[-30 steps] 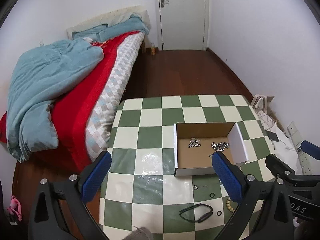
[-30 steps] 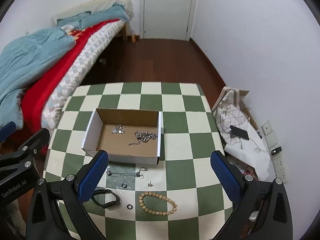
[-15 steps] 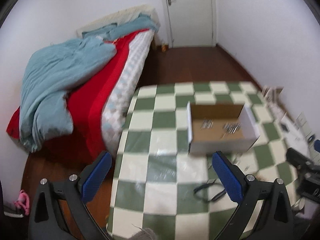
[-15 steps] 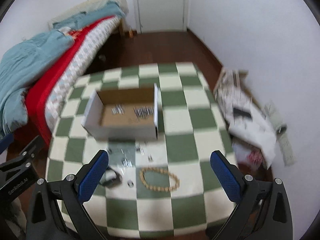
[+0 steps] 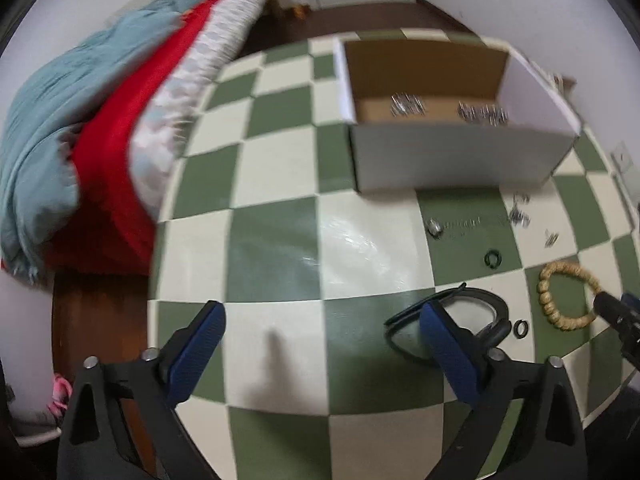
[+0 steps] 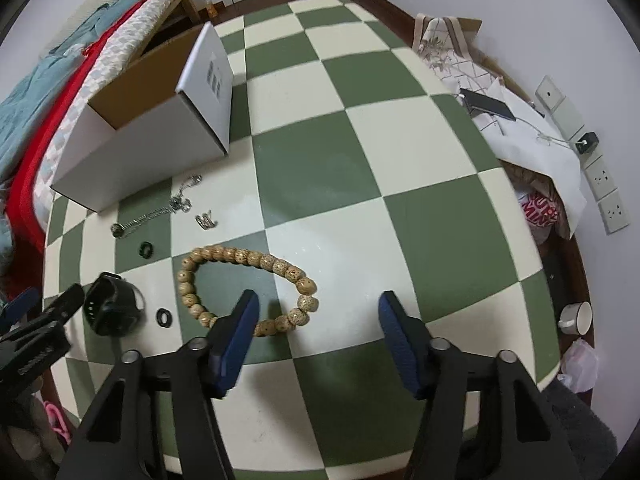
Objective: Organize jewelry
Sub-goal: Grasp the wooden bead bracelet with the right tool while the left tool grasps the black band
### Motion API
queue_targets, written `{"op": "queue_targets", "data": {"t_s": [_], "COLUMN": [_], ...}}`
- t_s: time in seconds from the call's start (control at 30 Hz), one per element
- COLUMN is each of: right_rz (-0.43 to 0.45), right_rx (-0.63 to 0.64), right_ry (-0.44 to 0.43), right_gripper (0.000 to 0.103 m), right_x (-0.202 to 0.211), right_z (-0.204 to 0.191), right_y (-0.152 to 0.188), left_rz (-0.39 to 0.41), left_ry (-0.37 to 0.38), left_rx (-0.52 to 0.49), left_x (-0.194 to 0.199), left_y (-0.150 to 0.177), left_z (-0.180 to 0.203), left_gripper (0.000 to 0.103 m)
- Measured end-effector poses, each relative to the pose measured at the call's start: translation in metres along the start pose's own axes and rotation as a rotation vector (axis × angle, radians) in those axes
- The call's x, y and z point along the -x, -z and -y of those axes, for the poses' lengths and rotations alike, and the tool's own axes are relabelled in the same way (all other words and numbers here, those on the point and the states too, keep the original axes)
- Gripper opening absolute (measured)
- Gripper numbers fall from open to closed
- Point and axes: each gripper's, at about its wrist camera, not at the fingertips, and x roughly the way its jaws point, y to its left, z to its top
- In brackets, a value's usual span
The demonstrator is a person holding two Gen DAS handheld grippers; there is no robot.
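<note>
Both tongs are hanging wide open over the checkered surface [image 6: 320, 168]: right tongs [image 6: 318, 334] by the bead bracelet [image 6: 244, 290], left tongs [image 5: 320, 350] near the black band [image 5: 480, 312].

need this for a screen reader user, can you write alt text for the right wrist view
An open hand-held gripper hovers low over a wooden bead bracelet on a green and cream checkered table. To the left lie a black watch, two small dark rings, a silver chain and a white cardboard box.
</note>
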Motion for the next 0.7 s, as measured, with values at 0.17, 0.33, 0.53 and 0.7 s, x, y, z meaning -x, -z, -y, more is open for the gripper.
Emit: {"op": "queue_targets", "data": {"t_s": [0.17,0.33,0.53,0.7], "right_rz": [0.025,0.051,0.025,0.020], "right_rx": [0.086,0.143,0.134,0.133], "right_ry": [0.068,0.103,0.119,0.121], "right_gripper": [0.051,0.016,0.010,0.010], "right_x": [-0.004,-0.004,0.000,0.004], "right_z": [-0.016,-0.025,-0.016,-0.013], "right_y": [0.001,0.007,0.012,0.011], "left_rz": [-0.026,-0.006,-0.004,-0.006], "left_ry": [0.006,0.087,0.069,0.073], "left_rx": [-0.051,-0.041,-0.079,-0.055], "left_x": [-0.013,-0.011,-0.005,-0.003], "left_y": [0.004,0.009,0.019,0.031], "left_z": [0.015,0.017,0.017,0.007], "left_gripper": [0.088,0.049,0.019,0.019]}}
